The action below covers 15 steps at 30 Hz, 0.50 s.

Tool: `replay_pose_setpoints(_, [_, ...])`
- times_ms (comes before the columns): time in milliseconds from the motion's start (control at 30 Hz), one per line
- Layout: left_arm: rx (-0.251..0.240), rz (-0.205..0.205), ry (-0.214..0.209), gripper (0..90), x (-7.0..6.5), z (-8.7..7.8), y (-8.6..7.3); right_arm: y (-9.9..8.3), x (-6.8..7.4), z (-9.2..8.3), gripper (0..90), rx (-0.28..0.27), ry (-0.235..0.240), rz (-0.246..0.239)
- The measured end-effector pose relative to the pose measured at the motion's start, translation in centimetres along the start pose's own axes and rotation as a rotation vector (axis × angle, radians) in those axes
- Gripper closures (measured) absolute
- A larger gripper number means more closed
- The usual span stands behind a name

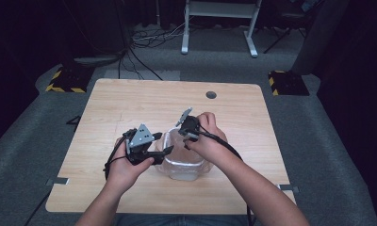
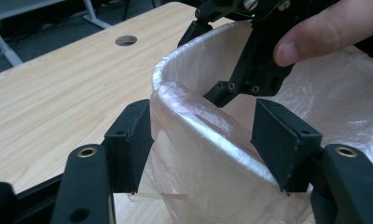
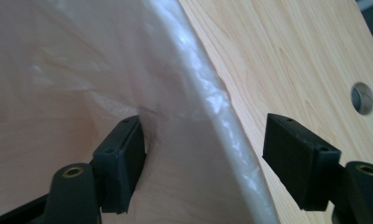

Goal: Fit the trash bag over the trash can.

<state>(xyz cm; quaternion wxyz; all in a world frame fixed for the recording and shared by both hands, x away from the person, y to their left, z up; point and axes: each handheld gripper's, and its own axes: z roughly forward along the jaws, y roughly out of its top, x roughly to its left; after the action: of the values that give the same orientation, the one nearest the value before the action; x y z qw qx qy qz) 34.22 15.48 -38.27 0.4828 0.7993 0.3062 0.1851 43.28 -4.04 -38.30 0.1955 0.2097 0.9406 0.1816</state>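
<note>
I held my left gripper (image 2: pixel 201 144) and right gripper (image 3: pixel 203 163) over opposite sides of a small bin (image 1: pixel 184 162) lined with a thin plastic bag (image 2: pixel 208 140), near the table's (image 1: pixel 130 101) front edge. Both sets of jaws stood apart, straddling the rim. The film looked light, soft and slippery; the rolled rim seemed the surest hold.

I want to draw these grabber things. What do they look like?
Both are black. The left gripper carries a grey three-cornered plate with small holes. The right gripper has one too. Each ends in two flat, blocky black pads on arms with brass-ringed holes, and trails a black cable. The forearms look bare.
</note>
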Motion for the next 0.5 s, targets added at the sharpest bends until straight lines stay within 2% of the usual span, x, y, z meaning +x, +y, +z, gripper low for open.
replay_pose_setpoints(67, [-0.042, -0.014, -0.003, 32.4, 0.1, -0.6, 0.0, 0.0, -0.1, -0.5, 28.0, -0.045, 0.061, 0.027])
replay_pose_setpoints(167, [-0.106, -0.041, -0.012, 31.2, 0.4, -1.8, 0.2, 0.2, -0.1, -1.4, 26.0, -0.105, 0.091, 0.013])
replay_pose_setpoints(200, [-0.115, -0.045, -0.007, 30.9, 0.5, -2.2, 0.2, 0.3, -0.1, -1.8, 25.6, -0.117, 0.098, 0.007])
replay_pose_setpoints(300, [-0.136, -0.033, 0.044, 30.7, 0.9, -3.5, 0.1, 0.4, 0.0, -2.8, 25.4, -0.143, 0.118, 0.007])
replay_pose_setpoints(400, [-0.138, -0.036, 0.089, 30.6, 1.5, -4.2, -0.5, 0.2, -0.2, -3.5, 25.4, -0.142, 0.099, 0.001])
replay_pose_setpoints(500, [-0.111, -0.049, 0.095, 30.6, 1.9, -4.0, -1.4, -0.2, -0.8, -3.4, 25.4, -0.104, 0.051, 0.01])
